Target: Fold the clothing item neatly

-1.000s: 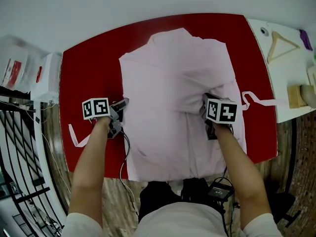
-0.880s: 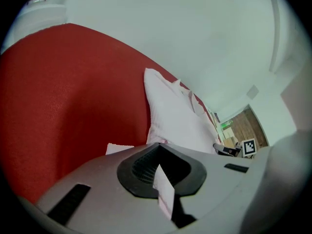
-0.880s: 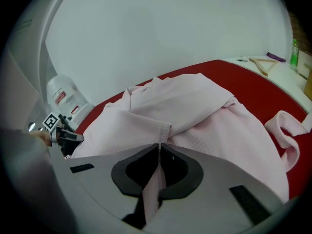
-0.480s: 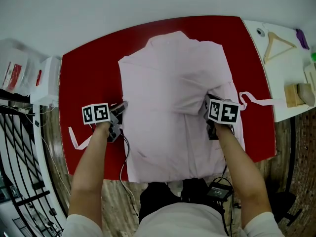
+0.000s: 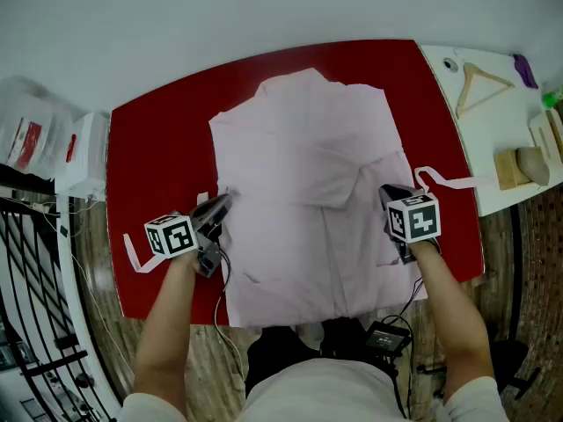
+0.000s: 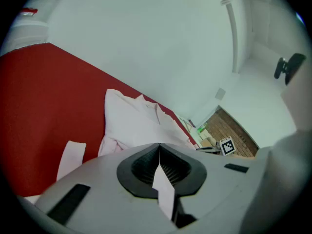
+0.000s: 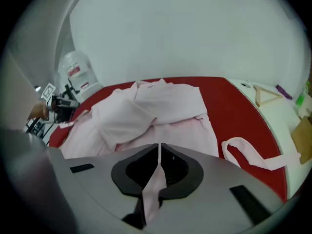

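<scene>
A pale pink garment (image 5: 299,165) lies spread on the red table (image 5: 158,139), collar at the far side. My left gripper (image 5: 220,206) is at the garment's left edge, lifted off the table. It is shut on a thin strip of pink fabric (image 6: 163,189) that shows between its jaws. My right gripper (image 5: 391,193) is at the garment's right side, shut on a fold of pink cloth (image 7: 152,186). In the right gripper view the garment (image 7: 156,106) lies bunched ahead of the jaws. A pink belt loop (image 5: 437,179) trails off to the right.
Another pink belt end (image 5: 134,255) lies at the left near the table's front edge. A white side table at the right holds a wooden hanger (image 5: 480,81) and a wooden block (image 5: 508,167). A white box (image 5: 84,152) stands at the left; a black device (image 5: 385,336) with cables hangs in front.
Both grippers have come nearer to me. The left one has risen with its fabric; the right one has shifted rightward, drawing the garment's right side with it.
</scene>
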{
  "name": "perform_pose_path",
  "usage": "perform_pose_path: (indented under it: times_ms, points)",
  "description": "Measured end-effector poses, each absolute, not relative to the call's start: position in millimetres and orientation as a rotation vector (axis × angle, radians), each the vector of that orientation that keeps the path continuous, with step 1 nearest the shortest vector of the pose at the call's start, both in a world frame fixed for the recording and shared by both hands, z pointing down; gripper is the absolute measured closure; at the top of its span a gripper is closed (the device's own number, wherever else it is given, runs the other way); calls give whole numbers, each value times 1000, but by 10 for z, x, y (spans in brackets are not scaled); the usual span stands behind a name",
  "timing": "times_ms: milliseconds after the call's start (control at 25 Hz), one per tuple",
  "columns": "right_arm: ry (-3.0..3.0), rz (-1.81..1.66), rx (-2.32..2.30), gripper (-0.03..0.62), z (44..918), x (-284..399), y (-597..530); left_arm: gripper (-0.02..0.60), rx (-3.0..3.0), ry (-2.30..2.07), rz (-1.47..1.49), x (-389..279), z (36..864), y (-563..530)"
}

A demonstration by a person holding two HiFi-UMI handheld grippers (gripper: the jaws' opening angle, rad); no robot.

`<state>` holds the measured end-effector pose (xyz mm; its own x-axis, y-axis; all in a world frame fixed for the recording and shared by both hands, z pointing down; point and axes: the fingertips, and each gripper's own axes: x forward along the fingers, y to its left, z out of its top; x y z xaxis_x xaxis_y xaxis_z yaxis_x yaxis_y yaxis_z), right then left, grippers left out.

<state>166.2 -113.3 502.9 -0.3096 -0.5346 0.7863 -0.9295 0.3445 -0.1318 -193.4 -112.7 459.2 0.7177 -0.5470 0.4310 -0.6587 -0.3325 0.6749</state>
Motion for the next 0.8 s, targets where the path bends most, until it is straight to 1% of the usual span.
perform_pose_path:
  times_ms: [240,480,680,800]
  points:
    - [-1815,620,1006,569,5371,1768,-761,577,2108,-848,91,-1605,4368,-795]
    - [-1770,545,962,569,5408,1700,-733,577,2163,-786,27,-1227,4213,-537]
    - [-1849,726,1098,569,5356,1809,-759,577,2153,-729,-32,-941,4184,-409]
    - [-1902,788,1273,568,5151,2066,-862,577,2160,-712,-71,-792,4130,-394]
